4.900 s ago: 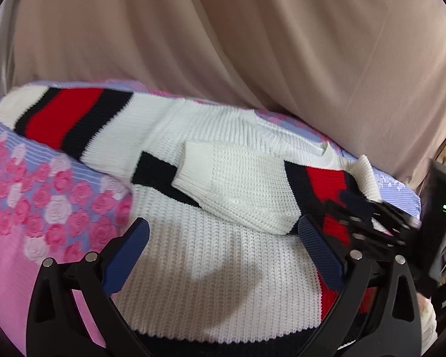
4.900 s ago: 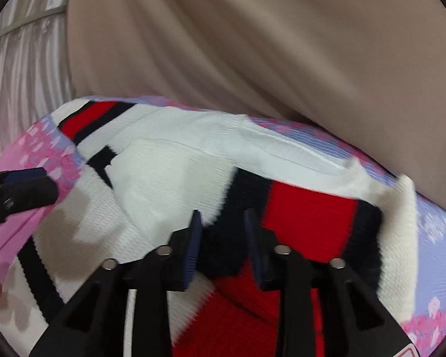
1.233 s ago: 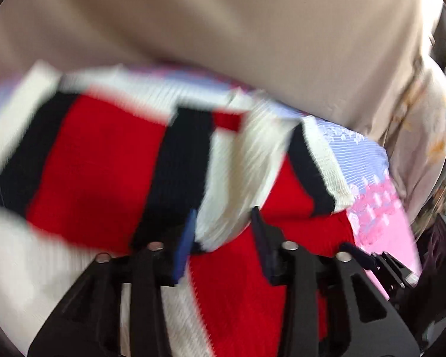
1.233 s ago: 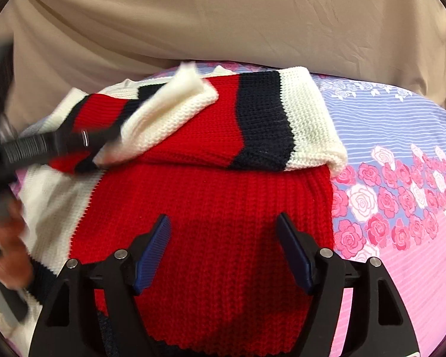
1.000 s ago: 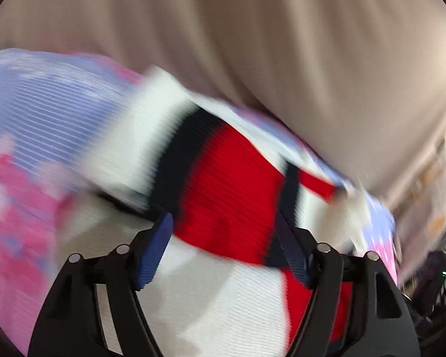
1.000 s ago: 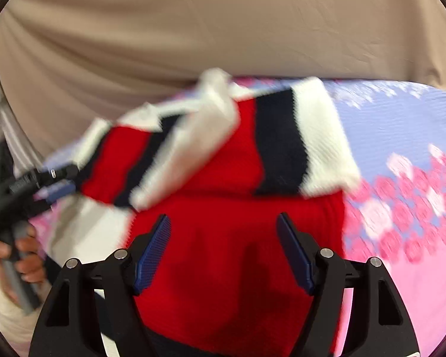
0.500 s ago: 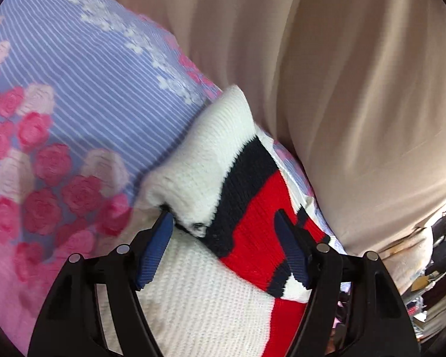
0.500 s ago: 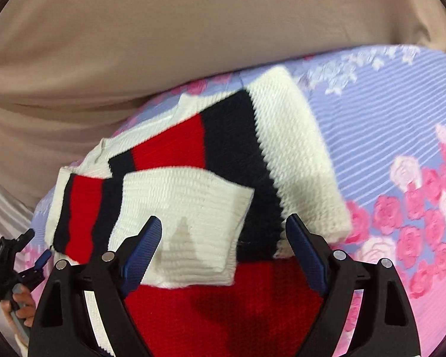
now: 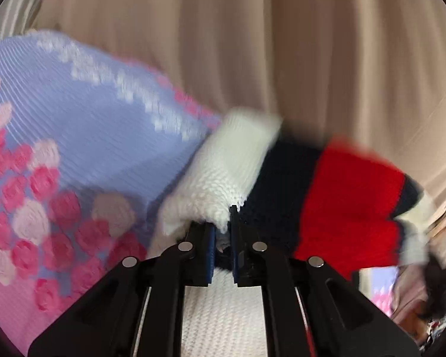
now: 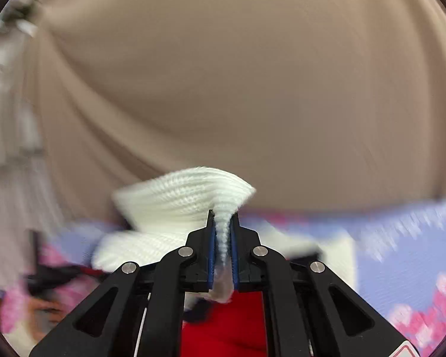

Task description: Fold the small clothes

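A knit sweater in white, navy and red (image 9: 285, 178) lies on a floral bedspread (image 9: 83, 136). My left gripper (image 9: 222, 232) is shut on the sweater's white folded edge, with the navy and red bands running off to the right. My right gripper (image 10: 222, 232) is shut on a white ribbed part of the same sweater (image 10: 187, 199), which stands up above the fingertips; red knit (image 10: 223, 324) shows below it. Both views are motion-blurred.
A beige curtain (image 10: 238, 89) hangs close behind the bed and fills the background. The bedspread's blue and pink rose pattern (image 10: 401, 253) stretches to the right. A hand with the other gripper's handle (image 10: 44, 291) shows blurred at lower left.
Both grippers were open over the folded sweater half a second ago. Now both have closed on its knit edges, and the white fabric has risen in the right gripper.
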{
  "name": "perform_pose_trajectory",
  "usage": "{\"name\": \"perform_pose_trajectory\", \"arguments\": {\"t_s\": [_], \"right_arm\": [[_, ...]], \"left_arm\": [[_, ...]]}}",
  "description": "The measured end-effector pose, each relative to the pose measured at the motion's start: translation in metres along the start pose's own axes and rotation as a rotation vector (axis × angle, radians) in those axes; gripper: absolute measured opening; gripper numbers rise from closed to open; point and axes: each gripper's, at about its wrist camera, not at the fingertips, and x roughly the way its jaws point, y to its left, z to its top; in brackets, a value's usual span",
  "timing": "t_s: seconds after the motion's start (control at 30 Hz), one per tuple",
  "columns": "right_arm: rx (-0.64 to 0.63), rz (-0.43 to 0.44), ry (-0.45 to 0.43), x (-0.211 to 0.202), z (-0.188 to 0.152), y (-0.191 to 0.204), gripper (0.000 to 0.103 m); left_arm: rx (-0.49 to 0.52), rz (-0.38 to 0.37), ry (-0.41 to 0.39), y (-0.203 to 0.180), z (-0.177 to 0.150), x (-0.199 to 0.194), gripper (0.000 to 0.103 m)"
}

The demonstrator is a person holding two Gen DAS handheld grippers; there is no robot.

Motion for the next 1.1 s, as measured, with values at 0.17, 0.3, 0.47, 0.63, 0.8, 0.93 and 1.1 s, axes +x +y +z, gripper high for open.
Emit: {"name": "perform_pose_trajectory", "arguments": {"t_s": [0.17,0.3,0.47,0.63,0.8,0.93,1.1], "right_arm": [[0.051,0.07,-0.079,-0.012,-0.005,-0.004,0.006],[0.054,-0.047,0.029,0.021,-0.007,-0.023,0.009],[0.088,-0.096,0.059,0.011,-0.027,-0.038,0.018],[0.017,-0.058,-0.03,-0.029,-0.012,0.003,0.044],[-0.165,0.152,0.022,-0.005,0.001,0.115,0.066],[-0.371,0.193,0.077,0.045,-0.004,0.209,0.073],[-0.472,0.168,0.153,0.107,-0.011,0.266,0.074]], "left_arm": [[0.021,0.039,0.06,-0.001,-0.018,0.023,0.007],[0.032,0.03,0.049,-0.002,-0.024,0.024,0.008],[0.069,0.045,0.035,-0.002,-0.035,0.016,0.009],[0.032,0.027,0.025,0.001,-0.038,0.013,0.011],[-0.004,-0.005,0.026,0.007,-0.042,0.006,0.013],[-0.031,-0.038,0.028,0.01,-0.041,0.002,0.014],[-0.017,-0.038,0.03,0.01,-0.041,0.003,0.014]]}}
